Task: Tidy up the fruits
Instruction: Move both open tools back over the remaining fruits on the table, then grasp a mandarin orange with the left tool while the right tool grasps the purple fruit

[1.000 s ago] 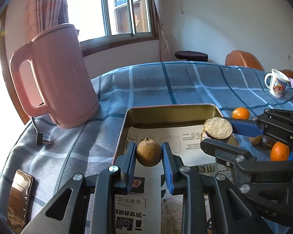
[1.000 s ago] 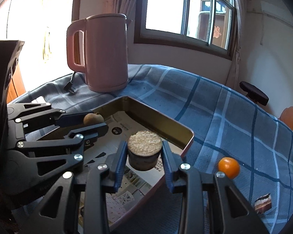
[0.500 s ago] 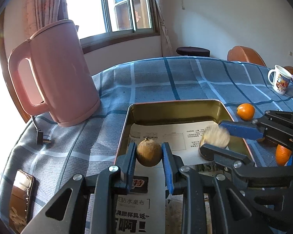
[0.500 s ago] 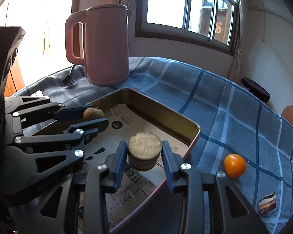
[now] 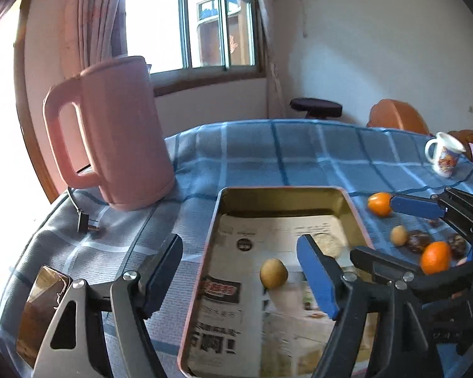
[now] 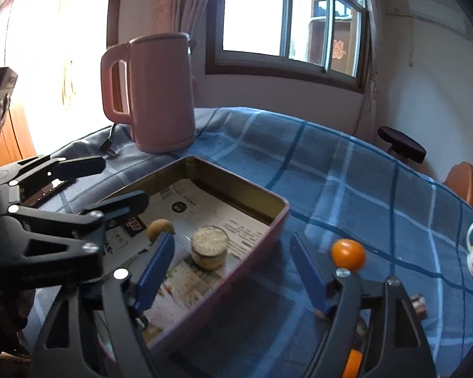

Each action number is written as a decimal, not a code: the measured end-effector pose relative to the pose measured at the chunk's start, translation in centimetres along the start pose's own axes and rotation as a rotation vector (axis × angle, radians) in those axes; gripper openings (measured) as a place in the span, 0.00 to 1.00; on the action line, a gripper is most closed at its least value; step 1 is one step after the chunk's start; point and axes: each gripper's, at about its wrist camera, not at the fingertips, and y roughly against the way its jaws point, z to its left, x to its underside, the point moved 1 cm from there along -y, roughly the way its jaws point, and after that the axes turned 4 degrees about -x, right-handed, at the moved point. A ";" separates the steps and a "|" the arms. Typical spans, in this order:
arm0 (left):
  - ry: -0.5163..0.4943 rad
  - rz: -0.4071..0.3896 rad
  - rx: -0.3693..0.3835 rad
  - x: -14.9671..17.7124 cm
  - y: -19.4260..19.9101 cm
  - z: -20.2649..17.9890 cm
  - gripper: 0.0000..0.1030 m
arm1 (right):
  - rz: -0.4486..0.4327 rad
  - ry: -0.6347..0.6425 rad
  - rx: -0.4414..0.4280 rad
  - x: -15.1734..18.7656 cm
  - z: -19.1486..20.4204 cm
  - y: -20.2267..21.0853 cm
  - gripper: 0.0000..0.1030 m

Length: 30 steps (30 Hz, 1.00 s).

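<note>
Fruit [image 5: 273, 273] lies free between opening left gripper [image 5: 239, 275] jaws, in tray [image 5: 280, 192]

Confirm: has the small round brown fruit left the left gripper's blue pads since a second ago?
Yes. The small round brown fruit now lies free on the newspaper inside the gold metal tray, between the left gripper's opening jaws, no longer clamped.
</note>
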 end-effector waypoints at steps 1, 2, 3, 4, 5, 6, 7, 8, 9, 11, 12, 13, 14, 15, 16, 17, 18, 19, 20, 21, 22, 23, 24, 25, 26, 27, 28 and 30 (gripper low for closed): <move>-0.004 -0.008 0.002 0.0 0.4 -0.4 0.74 | -0.005 -0.003 0.006 0.1 -0.2 0.6 0.77; -0.006 -0.018 0.015 -0.1 1.0 -0.9 0.74 | -0.016 -0.007 0.010 0.3 -0.4 1.6 0.78; -0.004 -0.024 0.027 -0.1 1.4 -1.4 0.74 | -0.023 -0.009 0.014 0.5 -0.6 2.3 0.79; -0.003 -0.028 0.037 -0.1 1.7 -1.9 0.74 | -0.035 -0.010 0.026 0.8 -0.9 3.3 0.81; -0.007 -0.033 0.059 0.0 2.3 -2.8 0.74 | -0.046 -0.010 0.038 1.0 -1.2 4.2 0.82; -0.010 -0.037 0.071 0.0 2.6 -3.4 0.74 | -0.054 -0.012 0.049 1.3 -1.4 5.0 0.83; -0.015 -0.040 0.092 0.1 3.0 -4.3 0.74 | -0.065 -0.018 0.070 1.9 -2.0 6.3 0.83; -0.021 -0.041 0.119 0.3 3.5 -5.5 0.74 | -0.071 -0.024 0.083 2.3 -2.3 7.0 0.83; -0.028 -0.040 0.143 0.5 3.8 -6.6 0.74 | -0.080 -0.037 0.104 3.0 -2.9 8.2 0.84; -0.045 -0.034 0.189 0.9 4.2 -8.5 0.74 | -0.098 -0.074 0.151 4.7 -4.4 10.5 0.88; -0.059 -0.027 0.213 1.1 4.4 -9.7 0.74 | -0.109 -0.089 0.182 5.6 -5.1 11.6 0.89; -0.080 -0.016 0.245 1.5 4.6 -11.3 0.74 | -0.122 -0.109 0.221 6.6 -6.0 12.7 0.92; -0.097 -0.007 0.269 1.8 4.6 -12.5 0.74 | -0.128 -0.123 0.247 7.4 -6.6 13.4 0.93; -0.111 0.002 0.284 2.0 4.7 -13.6 0.74 | -0.134 -0.148 0.293 8.5 -7.5 14.4 0.93; -0.129 0.013 0.301 2.3 4.7 -14.7 0.74 | -0.135 -0.172 0.334 9.5 -8.4 15.2 0.93; -0.144 0.023 0.318 2.6 4.8 -15.8 0.74 | -0.133 -0.183 0.354 10.0 -8.9 15.6 0.93; -0.158 0.036 0.337 2.9 4.8 -16.8 0.74 | -0.128 -0.200 0.387 11.1 -9.8 16.1 0.93; -0.166 0.049 0.352 3.1 4.8 -17.6 0.74 | -0.125 -0.208 0.402 11.5 -10.2 16.3 0.93; -0.178 0.066 0.370 3.5 4.7 -18.6 0.74 | -0.121 -0.220 0.418 12.1 -10.8 16.6 0.93; -0.190 0.074 0.381 3.7 4.6 -19.3 0.74 | -0.120 -0.241 0.425 12.8 -11.6 16.8 0.93; -0.201 0.082 0.386 3.9 4.7 -19.7 0.74 | -0.121 -0.258 0.427 13.2 -12.1 17.0 0.93; -0.209 0.087 0.390 3.9 4.7 -20.1 0.74 | -0.124 -0.279 0.431 13.8 -12.7 17.2 0.93; -0.216 0.090 0.395 4.1 4.7 -20.4 0.74 | -0.125 -0.287 0.435 14.1 -12.9 17.3 0.93; -0.224 0.096 0.403 4.1 4.7 -20.7 0.74 | -0.126 -0.297 0.441 14.4 -13.3 17.4 0.93; -0.231 0.104 0.413 4.2 4.7 -21.1 0.74 | -0.127 -0.304 0.446 14.7 -13.5 17.4 0.93; -0.235 0.114 0.423 4.3 4.6 -21.4 0.74 | -0.128 -0.310 0.449 14.9 -13.7 17.4 0.93; -0.239 0.127 0.432 4.5 4.5 -21.7 0.74 | -0.128 -0.315 0.452 15.2 -13.9 17.4 0.93; -0.248 0.146 0.444 4.8 4.2 -22.2 0.74 | -0.127 -0.329 0.452 15.3 -14.4 17.3 0.93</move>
